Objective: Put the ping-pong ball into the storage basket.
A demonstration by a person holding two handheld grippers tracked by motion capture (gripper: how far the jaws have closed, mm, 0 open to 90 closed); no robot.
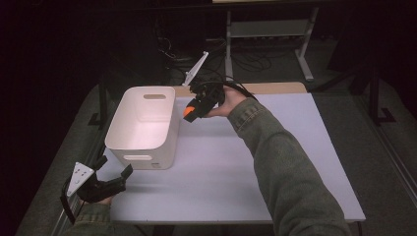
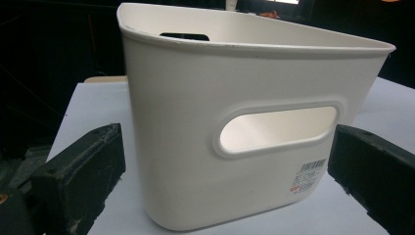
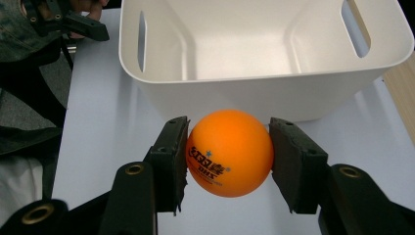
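Orange ball (image 3: 229, 152) clamped between right gripper (image 3: 229, 161) jaws — beside bin (image 3: 264, 93).

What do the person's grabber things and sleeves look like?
Both grippers are black. The left gripper carries a pale grey three-cornered plate dotted with small holes, and a black cable loops beside it. The right gripper has a similar grey plate sticking up behind it. Up close, its jaws have rough, worn black pads and brass-coloured rivets. The right sleeve is olive-green cloth with a stitched cuff.

Ball (image 3: 229, 152) beside bin (image 1: 142, 127), on table (image 1: 221, 172).
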